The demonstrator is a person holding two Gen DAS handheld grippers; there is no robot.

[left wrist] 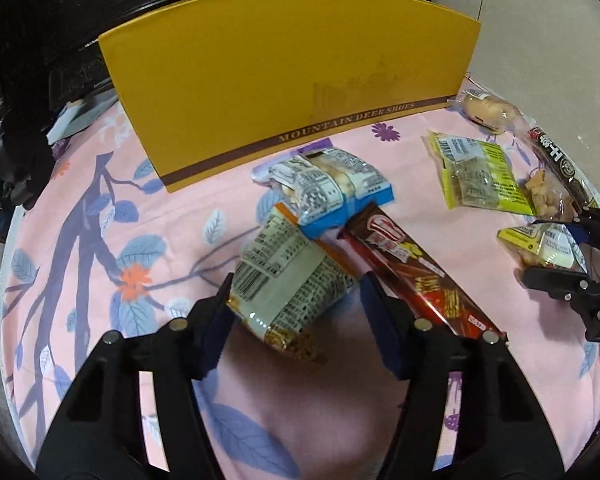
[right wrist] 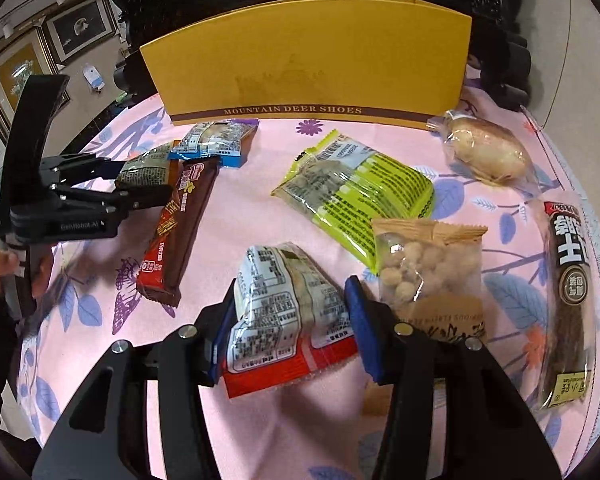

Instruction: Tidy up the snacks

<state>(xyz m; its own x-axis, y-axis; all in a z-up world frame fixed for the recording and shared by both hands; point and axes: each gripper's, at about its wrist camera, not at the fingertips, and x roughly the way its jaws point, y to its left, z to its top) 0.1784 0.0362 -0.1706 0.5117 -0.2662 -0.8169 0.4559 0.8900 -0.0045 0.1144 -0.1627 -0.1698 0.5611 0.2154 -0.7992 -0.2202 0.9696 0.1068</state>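
My left gripper (left wrist: 296,292) has its jaws around an orange-edged snack packet (left wrist: 288,280), touching its sides; it also shows in the right wrist view (right wrist: 140,184). My right gripper (right wrist: 290,300) is closed on a red-and-clear snack packet (right wrist: 288,312); in the left wrist view (left wrist: 556,248) that packet looks yellow-edged. A brown chocolate bar (left wrist: 416,272) and a blue packet (left wrist: 332,192) lie beside the left gripper. A yellow shoe box (left wrist: 284,76) stands at the back.
A lime-green packet (right wrist: 360,196), a bag of peanuts (right wrist: 428,272), a wrapped bun (right wrist: 488,152) and a long dark bar (right wrist: 568,292) lie on the pink floral cloth (right wrist: 260,208). Dark carved furniture stands behind the box.
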